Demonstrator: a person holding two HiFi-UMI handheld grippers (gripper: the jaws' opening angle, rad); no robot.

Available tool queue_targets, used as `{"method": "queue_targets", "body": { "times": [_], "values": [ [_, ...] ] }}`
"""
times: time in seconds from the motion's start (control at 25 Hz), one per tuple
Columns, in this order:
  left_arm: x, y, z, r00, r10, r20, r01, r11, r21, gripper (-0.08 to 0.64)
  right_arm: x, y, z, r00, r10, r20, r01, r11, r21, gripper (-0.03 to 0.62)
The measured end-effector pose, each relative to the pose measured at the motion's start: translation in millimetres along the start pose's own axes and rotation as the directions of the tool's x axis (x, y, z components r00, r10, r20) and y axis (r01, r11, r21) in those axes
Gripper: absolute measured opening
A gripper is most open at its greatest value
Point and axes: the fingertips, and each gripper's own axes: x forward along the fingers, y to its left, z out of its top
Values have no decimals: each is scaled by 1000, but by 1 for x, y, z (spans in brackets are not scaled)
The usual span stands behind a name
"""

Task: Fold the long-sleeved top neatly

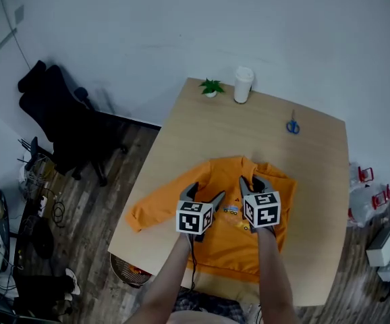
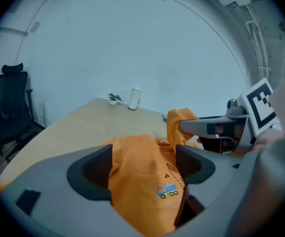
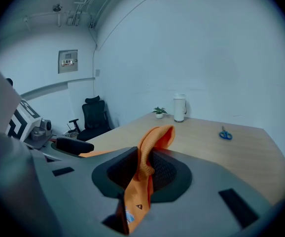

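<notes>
Truck print (image 2: 167, 190) marks orange top (image 1: 232, 245) on worktop (image 1: 195, 127); right tool (image 3: 143, 172) pinches its raised fold, left tool (image 2: 143, 164) jaws apart; white cup (image 1: 243, 85) contents hidden

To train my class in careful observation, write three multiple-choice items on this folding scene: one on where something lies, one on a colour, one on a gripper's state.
1. Where do the scissors lie?
A on the table, toward its far right corner
B on the floor
C on the black chair

2. What colour is the top?
A blue
B white
C orange

3. How is the right gripper?
A open and empty
B shut on the top
C shut on the scissors

Key:
1 A, the head view shows them on bare wood.
2 C, it is orange in every view.
3 B, its jaws pinch a fold of the fabric.
</notes>
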Motion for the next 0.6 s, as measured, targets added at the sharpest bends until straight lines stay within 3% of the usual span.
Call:
{"method": "queue_targets", "body": {
  "times": [0.6],
  "values": [
    [-5, 35, -27, 999, 46, -28, -47, 998, -44, 402, 72, 31, -65, 977, 94, -190, -89, 995, 32, 90]
  ]
}}
